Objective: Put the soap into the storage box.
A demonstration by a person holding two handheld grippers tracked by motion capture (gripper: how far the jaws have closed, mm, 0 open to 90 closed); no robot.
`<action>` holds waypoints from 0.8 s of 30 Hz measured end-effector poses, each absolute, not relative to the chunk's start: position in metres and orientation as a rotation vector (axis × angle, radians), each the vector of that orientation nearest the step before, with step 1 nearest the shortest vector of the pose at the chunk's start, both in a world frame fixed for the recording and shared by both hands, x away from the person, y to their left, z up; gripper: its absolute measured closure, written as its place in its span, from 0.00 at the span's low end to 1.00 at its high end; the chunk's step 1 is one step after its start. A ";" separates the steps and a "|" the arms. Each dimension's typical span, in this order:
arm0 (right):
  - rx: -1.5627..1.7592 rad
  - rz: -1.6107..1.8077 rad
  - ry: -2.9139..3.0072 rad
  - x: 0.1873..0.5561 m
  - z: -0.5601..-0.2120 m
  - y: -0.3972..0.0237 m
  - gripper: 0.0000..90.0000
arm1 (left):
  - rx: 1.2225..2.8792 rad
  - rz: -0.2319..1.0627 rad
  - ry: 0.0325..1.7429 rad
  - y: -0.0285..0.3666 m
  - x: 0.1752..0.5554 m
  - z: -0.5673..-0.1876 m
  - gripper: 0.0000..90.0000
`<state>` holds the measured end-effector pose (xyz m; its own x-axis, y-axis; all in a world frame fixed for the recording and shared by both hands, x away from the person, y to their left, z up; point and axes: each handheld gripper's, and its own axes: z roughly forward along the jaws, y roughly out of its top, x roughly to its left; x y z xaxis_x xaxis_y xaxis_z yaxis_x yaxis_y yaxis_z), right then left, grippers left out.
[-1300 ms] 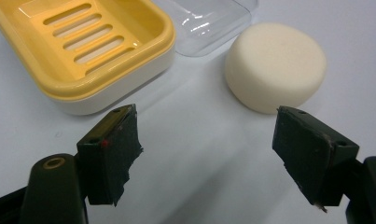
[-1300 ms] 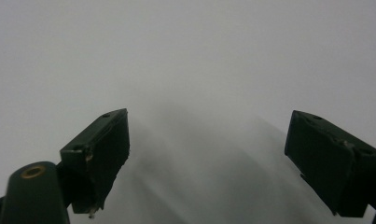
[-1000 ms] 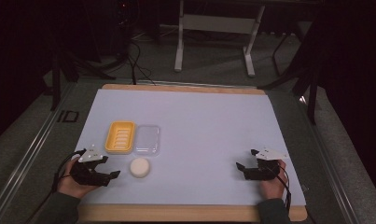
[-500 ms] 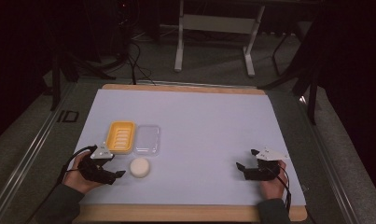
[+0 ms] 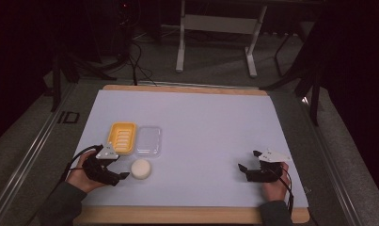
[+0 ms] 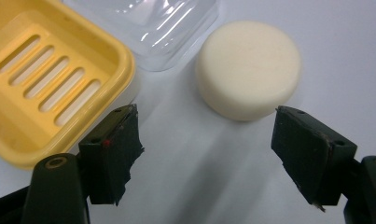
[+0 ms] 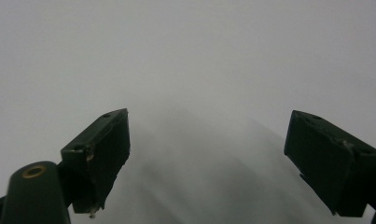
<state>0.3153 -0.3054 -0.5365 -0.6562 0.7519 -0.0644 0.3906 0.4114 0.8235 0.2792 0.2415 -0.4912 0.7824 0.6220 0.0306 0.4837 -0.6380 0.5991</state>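
Note:
A round cream soap bar (image 5: 141,168) (image 6: 248,74) lies on the white table sheet just in front of a yellow slotted soap dish (image 5: 122,137) (image 6: 45,79) and its clear plastic lid (image 5: 148,140) (image 6: 157,23). My left gripper (image 5: 119,167) (image 6: 206,154) is just left of the soap and points at it. Its jaws stand open, and the soap lies a little beyond the tips, untouched. My right gripper (image 5: 249,161) (image 7: 218,163) rests at the right front of the sheet, open, with bare sheet between its jaws.
The white sheet (image 5: 206,127) covers a wooden table top (image 5: 187,215) whose edge runs along the front. Beyond the far edge stand a grey table frame (image 5: 215,23) and cables (image 5: 135,52) on a dark floor.
My left gripper has moved right and slightly up, closer to the soap bar. The right gripper has kept still.

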 end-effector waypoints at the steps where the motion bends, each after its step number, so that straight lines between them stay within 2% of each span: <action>1: 0.976 1.144 2.243 0.315 -0.537 -0.305 0.16 | 2.397 0.310 0.815 0.240 0.280 -0.491 0.26; 24: 0.976 1.141 2.239 0.314 -0.536 -0.305 0.15 | 2.526 0.218 0.685 0.222 0.286 -0.486 0.28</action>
